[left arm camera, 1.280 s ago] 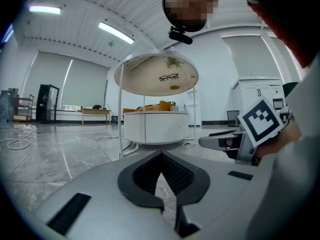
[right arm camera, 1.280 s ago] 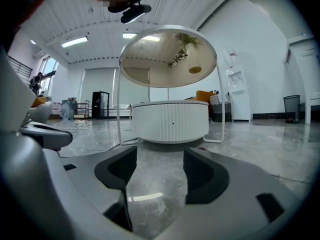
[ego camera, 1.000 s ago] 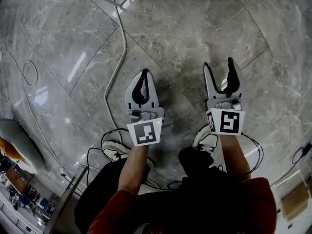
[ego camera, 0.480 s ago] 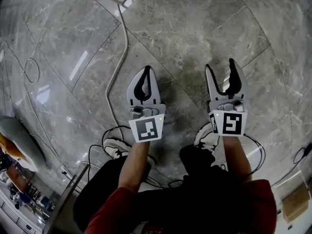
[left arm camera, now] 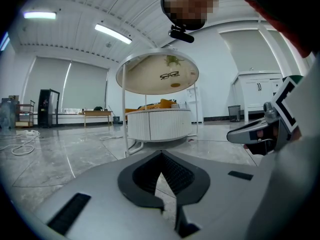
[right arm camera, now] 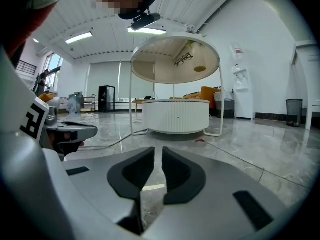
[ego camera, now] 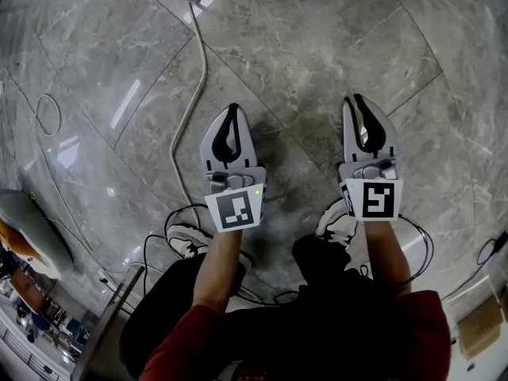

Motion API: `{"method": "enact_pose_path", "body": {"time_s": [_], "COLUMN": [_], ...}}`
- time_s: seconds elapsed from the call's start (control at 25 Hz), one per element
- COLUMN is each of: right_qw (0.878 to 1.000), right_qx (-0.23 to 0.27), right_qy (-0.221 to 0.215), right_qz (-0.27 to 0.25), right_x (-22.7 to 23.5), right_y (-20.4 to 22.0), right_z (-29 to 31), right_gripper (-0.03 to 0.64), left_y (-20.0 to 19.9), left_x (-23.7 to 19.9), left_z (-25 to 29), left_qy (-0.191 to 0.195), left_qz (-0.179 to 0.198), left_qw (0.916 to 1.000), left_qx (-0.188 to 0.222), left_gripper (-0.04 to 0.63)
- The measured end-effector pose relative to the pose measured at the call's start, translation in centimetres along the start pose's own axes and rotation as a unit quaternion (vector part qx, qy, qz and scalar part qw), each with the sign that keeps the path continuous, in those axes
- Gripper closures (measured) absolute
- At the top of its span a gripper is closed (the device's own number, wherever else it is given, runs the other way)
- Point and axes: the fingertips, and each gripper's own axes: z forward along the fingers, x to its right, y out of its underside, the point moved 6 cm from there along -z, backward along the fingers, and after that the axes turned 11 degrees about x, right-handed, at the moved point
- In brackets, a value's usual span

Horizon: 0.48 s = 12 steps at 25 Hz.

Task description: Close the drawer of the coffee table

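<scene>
White ribbed table (right arm camera: 176, 116), grey-veined floor (ego camera: 317, 54)

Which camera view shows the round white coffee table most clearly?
The right gripper view: the coffee table stands whole and centred. The left gripper view shows it nearly as well. The head view catches only its rim at the top edge.

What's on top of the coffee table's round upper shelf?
Through the upper shelf, seen from below: a pair of glasses, a small round object and something green. Their upper sides are covered; the last two can't be identified.
</scene>
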Motion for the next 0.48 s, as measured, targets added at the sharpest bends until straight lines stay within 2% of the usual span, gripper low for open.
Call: {"method": "enact_pose_path", "body": {"time_s": [0.12,0.48], "right_qw": [1.000,1.000], "right_qx": [-0.004,0.008], "right_qy": [0.001,0.002], "right_qz": [0.000,0.001], "right_x": [-0.26,-0.25], "right_y": [-0.08,-0.63], "right_z": [0.33,0.92], "right_gripper": [0.586,0.595], "left_y": [-0.01,-0.58], "left_x": [0.07,-0.26], "left_z": [0.05,0.55], "left_qy": [0.000,0.002], "left_qz": [-0.001,-0.005], "left_qw": [1.0000,0.9999], "left_qx": [0.003,0.013], "left_gripper": [0.583,0.583]}}
